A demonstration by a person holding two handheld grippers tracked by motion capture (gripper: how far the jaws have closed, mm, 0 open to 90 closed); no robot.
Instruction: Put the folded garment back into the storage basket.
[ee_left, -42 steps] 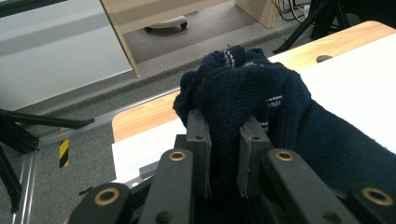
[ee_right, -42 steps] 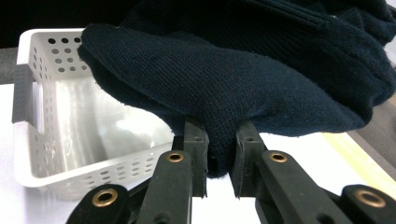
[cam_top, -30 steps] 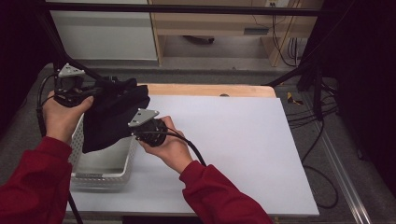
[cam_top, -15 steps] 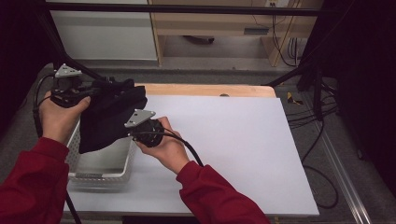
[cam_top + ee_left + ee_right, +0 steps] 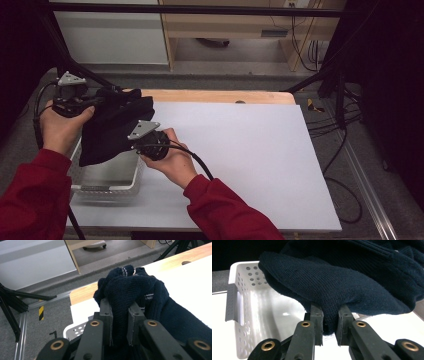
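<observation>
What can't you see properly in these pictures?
- Basket floor, high view: the dark knit cloth hangs over much of it.
- Cloth's full shape: bunched up, cut off by the edges in both gripper views.
- Left gripper and right gripper pads: cloth folds cover them.

A white table top with a strip of light wood along its far edge stands on a grey carpet floor. Behind it there is a white cabinet and a piece of light wooden furniture, and black frame bars cross the top and the sides. Black cables lie on the floor at the right near a metal rail, and the far right and left sides of the room are dark.
</observation>
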